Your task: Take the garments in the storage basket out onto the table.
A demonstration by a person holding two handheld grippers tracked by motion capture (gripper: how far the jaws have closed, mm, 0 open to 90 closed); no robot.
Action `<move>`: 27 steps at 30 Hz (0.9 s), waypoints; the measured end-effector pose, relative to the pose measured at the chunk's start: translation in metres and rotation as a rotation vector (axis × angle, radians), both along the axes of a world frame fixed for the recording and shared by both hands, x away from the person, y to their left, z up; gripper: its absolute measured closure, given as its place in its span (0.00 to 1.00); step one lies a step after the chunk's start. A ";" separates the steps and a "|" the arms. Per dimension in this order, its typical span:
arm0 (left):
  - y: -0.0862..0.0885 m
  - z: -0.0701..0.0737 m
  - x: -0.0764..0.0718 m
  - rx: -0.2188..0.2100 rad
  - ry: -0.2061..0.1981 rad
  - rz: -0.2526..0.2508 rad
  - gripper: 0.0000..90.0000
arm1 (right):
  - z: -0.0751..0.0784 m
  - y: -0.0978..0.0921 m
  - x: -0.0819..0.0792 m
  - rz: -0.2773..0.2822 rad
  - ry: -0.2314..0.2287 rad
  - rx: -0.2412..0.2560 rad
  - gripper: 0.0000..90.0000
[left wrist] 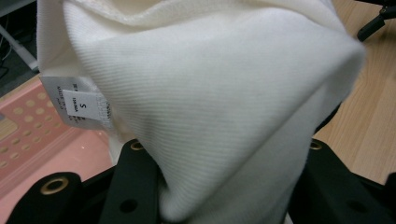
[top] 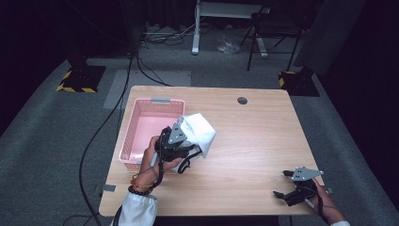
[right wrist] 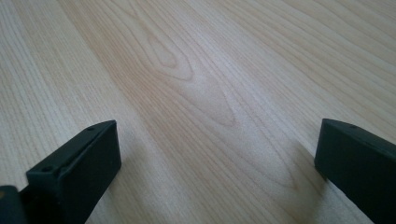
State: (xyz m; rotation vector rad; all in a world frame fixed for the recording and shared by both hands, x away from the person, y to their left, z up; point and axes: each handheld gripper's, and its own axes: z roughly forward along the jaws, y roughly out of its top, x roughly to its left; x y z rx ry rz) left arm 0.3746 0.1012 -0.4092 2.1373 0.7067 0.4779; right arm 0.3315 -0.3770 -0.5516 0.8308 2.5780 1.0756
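One white ribbed-knit garment (top: pixel 197 129), soft and bunched into a rounded fold with a sewn-in size label (left wrist: pixel 79 105) marked S, is clamped between the jaws of the left gripper (top: pixel 184 141) and is held just above the right rim of a pink perforated plastic basket (top: pixel 136 117), whose rectangular inside is seen bare. Basket and garment are found at the left of a pale wood-grain table (top: pixel 254 136), and the right gripper (top: pixel 285 183) is rested at its near right corner, jaws spread wide over bare wood.
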 end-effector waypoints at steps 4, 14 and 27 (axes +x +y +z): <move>-0.008 0.000 0.001 0.002 0.001 -0.005 0.65 | 0.000 0.000 0.000 0.000 0.000 0.000 0.01; -0.025 0.001 0.005 -0.013 0.006 -0.027 0.65 | 0.000 0.000 0.000 0.000 0.000 0.000 0.01; -0.042 0.001 0.011 -0.025 0.013 -0.042 0.65 | 0.000 0.000 0.000 0.000 0.000 0.000 0.01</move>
